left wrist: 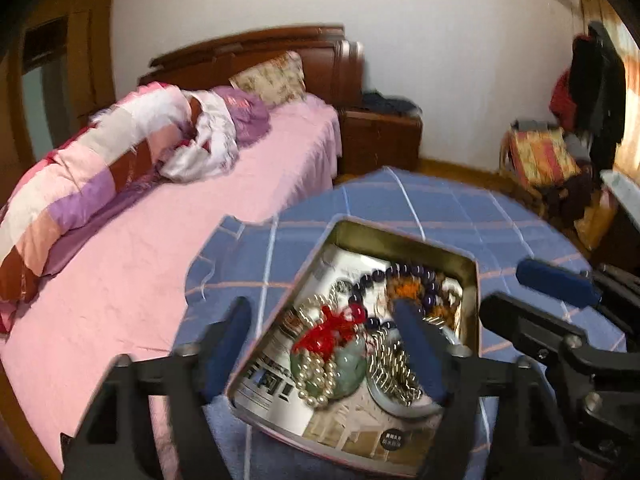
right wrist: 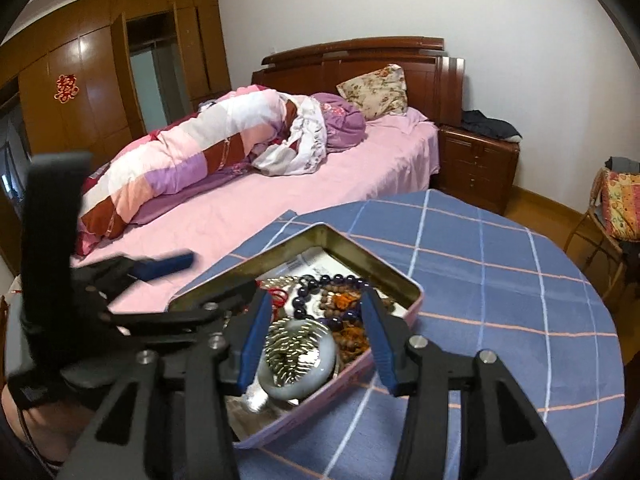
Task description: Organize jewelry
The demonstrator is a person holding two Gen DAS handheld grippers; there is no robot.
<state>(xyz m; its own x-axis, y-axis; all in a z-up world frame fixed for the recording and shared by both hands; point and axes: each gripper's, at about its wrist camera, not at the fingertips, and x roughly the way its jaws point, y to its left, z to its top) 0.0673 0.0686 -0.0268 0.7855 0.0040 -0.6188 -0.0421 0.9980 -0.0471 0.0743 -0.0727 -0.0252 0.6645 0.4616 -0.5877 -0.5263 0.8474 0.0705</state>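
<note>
An open metal tin (left wrist: 472, 280) (right wrist: 408, 292) sits on a round table with a blue checked cloth. It holds a tangle of jewelry: dark purple beads (left wrist: 404, 270) (right wrist: 340, 280), a red knotted cord (left wrist: 332, 328), a green jade pendant (left wrist: 350, 364), pearl strands (left wrist: 316, 376), brown-orange beads (right wrist: 352, 336) and a pale jade bangle (right wrist: 304, 384). My left gripper (left wrist: 320, 340) is open, its jaws wide over the tin's near-left part. My right gripper (right wrist: 316, 332) is open, its jaws on either side of the bangle and a silvery chain (right wrist: 292, 344), apart from them.
The blue checked tablecloth (right wrist: 500, 280) covers the table. A bed with a pink sheet (right wrist: 248, 208) and rolled quilt lies behind and left. A wooden nightstand (right wrist: 476, 164) and a chair with a cushion (right wrist: 616, 204) stand at the right.
</note>
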